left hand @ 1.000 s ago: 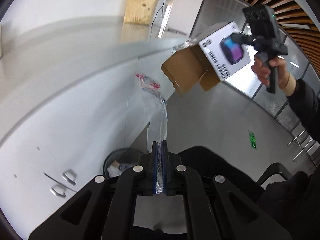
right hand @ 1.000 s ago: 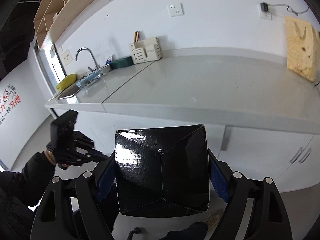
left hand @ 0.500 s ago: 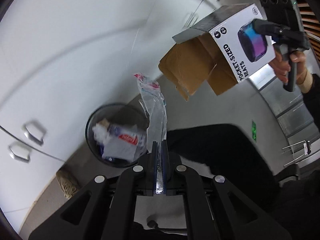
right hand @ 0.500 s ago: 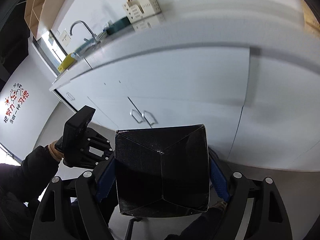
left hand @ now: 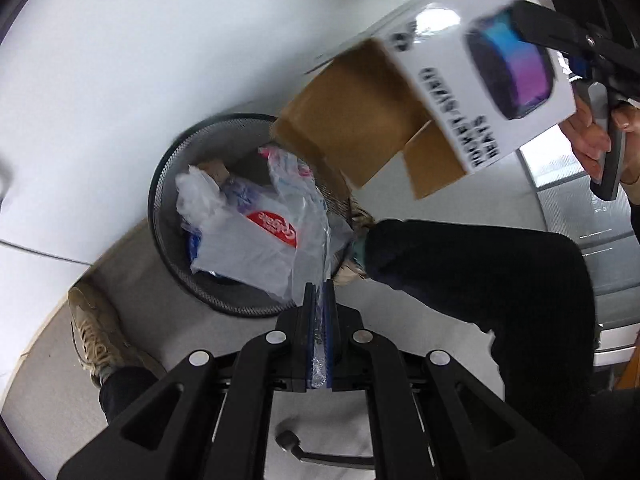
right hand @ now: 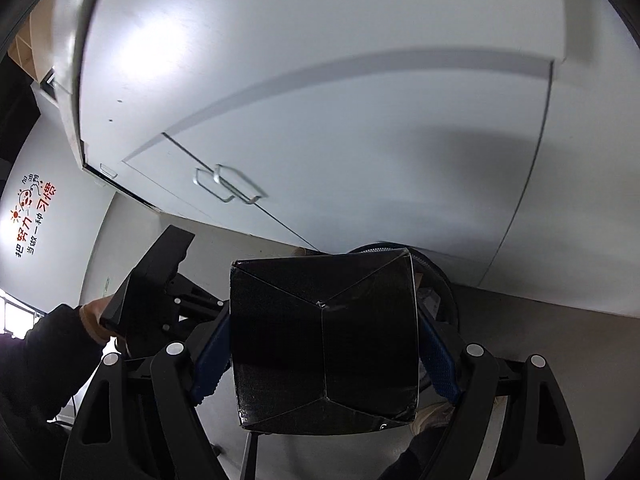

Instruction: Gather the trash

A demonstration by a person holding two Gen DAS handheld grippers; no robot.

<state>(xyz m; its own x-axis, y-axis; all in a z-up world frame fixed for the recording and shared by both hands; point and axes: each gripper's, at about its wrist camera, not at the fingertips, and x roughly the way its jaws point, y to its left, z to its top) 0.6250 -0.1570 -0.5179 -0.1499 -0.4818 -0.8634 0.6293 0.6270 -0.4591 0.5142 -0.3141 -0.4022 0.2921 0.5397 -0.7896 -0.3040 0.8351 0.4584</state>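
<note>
My left gripper (left hand: 318, 288) is shut on a clear plastic wrapper (left hand: 300, 216) that hangs over a black mesh waste bin (left hand: 168, 168) holding plastic bags and other trash. My right gripper (right hand: 324, 332) is shut on an empty speaker box (right hand: 324, 344), black end toward the camera. In the left wrist view the box (left hand: 472, 80) is white with open brown flaps, held above the bin's right rim. The bin's rim (right hand: 440, 276) peeks out behind the box in the right wrist view.
White cabinet doors (right hand: 320, 120) with metal handles (right hand: 228, 184) stand behind the bin. The person's shoe (left hand: 96, 336) and dark-trousered leg (left hand: 480, 272) are on the grey floor beside the bin. The left gripper's body (right hand: 152, 280) shows at the left.
Both grippers have tilted down from the counter toward the floor. The bin has come into full view under the wrapper, and the box has moved closer over the bin.
</note>
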